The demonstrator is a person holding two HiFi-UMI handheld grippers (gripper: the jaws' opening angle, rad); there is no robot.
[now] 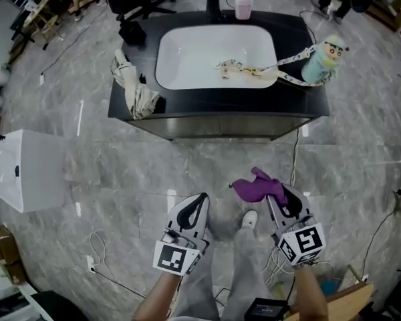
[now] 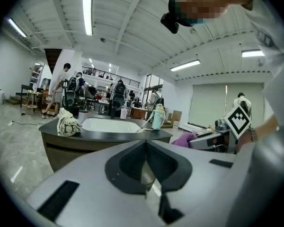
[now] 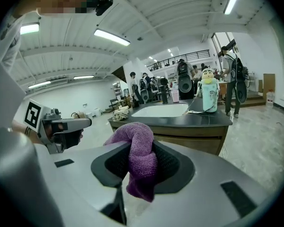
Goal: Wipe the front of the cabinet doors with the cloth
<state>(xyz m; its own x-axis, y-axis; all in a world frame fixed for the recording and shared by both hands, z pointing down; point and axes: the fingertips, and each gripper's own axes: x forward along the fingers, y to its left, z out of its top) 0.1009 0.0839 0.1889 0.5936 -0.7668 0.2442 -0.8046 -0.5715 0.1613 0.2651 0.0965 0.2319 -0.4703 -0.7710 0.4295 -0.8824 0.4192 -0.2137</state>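
The cabinet (image 1: 220,126) under a black counter with a white sink stands a step ahead of me, its front a brown strip in the head view. My right gripper (image 1: 275,191) is shut on a purple cloth (image 1: 257,187) and held low, well short of the doors. In the right gripper view the cloth (image 3: 139,162) bunches between the jaws, with the cabinet front (image 3: 199,138) beyond. My left gripper (image 1: 202,199) is shut with nothing in it. Its own view shows the jaws (image 2: 146,145) closed and the cabinet (image 2: 61,152) at the left.
A beige cloth (image 1: 134,85) hangs over the counter's left end. A pink soap bottle (image 1: 243,5) and a cartoon bottle (image 1: 323,60) with a strap stand on the counter. A white box (image 1: 23,169) sits on the floor at left; cables (image 1: 100,263) trail near my feet.
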